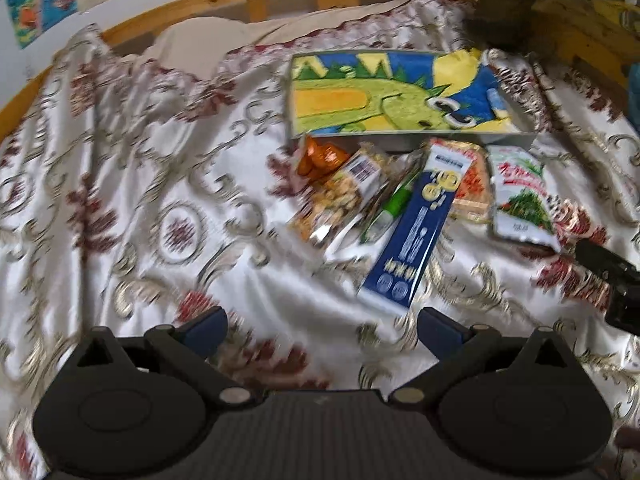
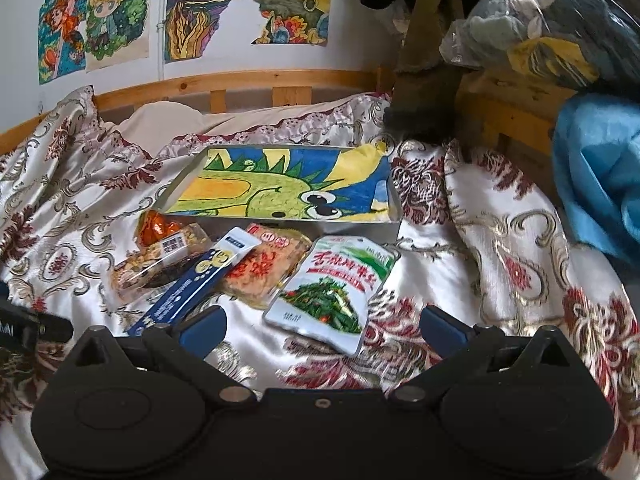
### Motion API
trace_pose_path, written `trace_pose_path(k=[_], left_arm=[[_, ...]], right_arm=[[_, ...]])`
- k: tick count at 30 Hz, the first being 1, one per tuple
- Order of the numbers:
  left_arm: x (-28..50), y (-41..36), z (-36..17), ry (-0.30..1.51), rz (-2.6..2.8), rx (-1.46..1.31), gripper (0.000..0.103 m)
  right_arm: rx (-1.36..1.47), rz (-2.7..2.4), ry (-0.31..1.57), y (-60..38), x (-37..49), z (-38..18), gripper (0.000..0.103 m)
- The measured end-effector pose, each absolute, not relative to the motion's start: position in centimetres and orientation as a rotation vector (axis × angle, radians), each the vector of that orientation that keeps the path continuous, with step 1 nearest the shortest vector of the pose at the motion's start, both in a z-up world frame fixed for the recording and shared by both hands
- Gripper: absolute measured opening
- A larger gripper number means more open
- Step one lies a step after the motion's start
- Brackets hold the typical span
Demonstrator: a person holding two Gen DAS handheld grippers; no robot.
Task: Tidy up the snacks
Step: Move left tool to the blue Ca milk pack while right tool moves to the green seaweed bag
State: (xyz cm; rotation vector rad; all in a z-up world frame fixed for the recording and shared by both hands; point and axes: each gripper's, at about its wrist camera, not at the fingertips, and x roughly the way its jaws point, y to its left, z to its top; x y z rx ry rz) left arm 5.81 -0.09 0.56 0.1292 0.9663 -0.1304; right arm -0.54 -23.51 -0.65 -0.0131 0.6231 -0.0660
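Two handheld grippers are seen poised above a bed spread with a patterned satin bedspread (image 1: 120, 200). The left gripper (image 1: 322, 330) is held with its blue-padded fingers spread wide and nothing between them, over bare cloth just short of the snacks. The right gripper (image 2: 322, 330) is likewise parted and empty, its fingers framing the near end of a white pouch printed with green vegetables (image 2: 332, 292).

The snacks are gathered in a loose cluster on the bedspread, just in front of a shallow tray. A long blue packet (image 1: 416, 232) is laid nearest the left gripper, angled away across the pile. To its left, a slim green-and-white packet (image 1: 388, 208) and a clear bag of mixed nuts (image 1: 340, 196) are partly overlapped, with an orange-wrapped snack (image 1: 320, 158) beyond them, against the tray's front edge. A flat orange-red pack (image 2: 264, 268) is tucked between the blue packet and the vegetable pouch.

Behind the cluster, the tray (image 2: 396, 208) is lined with a crayon drawing of a green dinosaur; no snack is seen inside it. Farther back, a wooden bed rail (image 2: 240, 80) is visible, and children's drawings (image 2: 184, 12) are pinned to the white wall.
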Motion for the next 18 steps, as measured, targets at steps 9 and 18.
trace_pose_path(k=[9,18], left_arm=[[9.8,-0.9,-2.6,0.9,-0.234,0.096,0.103],[10.8,-3.3,-4.7,0.771,-0.39,0.188,0.103]], right_arm=[[-0.017,-0.036,0.622,-24.3,3.7,-1.9,0.102],[-0.006,-0.04,0.651,-25.1,6.9,-3.7,0.102]])
